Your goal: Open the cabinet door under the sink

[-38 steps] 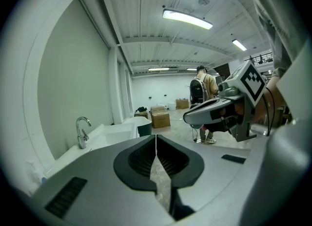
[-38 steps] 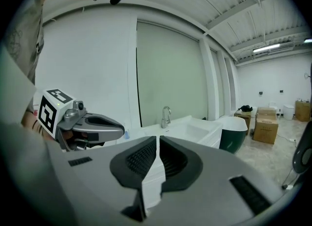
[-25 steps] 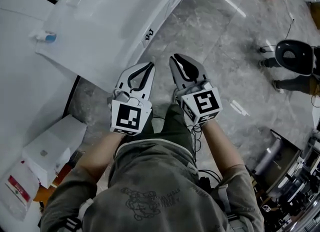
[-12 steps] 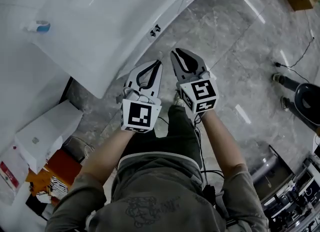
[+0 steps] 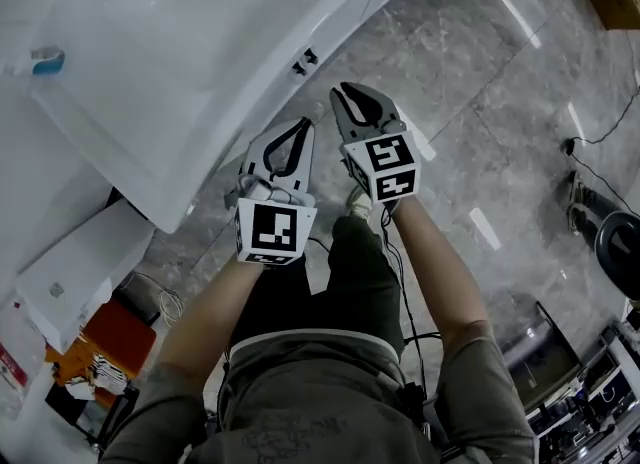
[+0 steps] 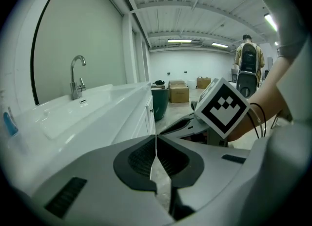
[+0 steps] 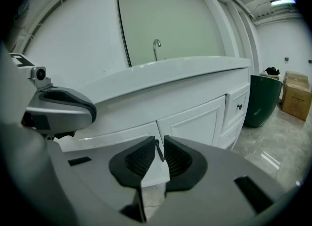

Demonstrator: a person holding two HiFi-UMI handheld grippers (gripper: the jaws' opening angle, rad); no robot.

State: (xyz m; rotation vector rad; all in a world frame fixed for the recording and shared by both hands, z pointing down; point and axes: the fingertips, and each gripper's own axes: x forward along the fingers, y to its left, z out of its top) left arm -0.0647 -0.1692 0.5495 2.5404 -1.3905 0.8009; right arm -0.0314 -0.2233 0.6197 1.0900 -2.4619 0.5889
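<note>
Left gripper and right gripper brought nearer the sink cabinet.
Left fingers closed, right barely parted; door handle should be centred between them.

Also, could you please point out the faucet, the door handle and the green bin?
faucet [image 7: 155, 50], right gripper view, its neck
door handle [image 7: 159, 150], right gripper view, mid-bar
green bin [image 7: 263, 101], right gripper view, side wall

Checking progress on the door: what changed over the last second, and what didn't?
Both the left gripper and the right gripper moved forward, closer to the cabinet door under the sink. Nothing was gripped or released. Unchanged: the door stays closed, and both grippers hold nothing.
</note>
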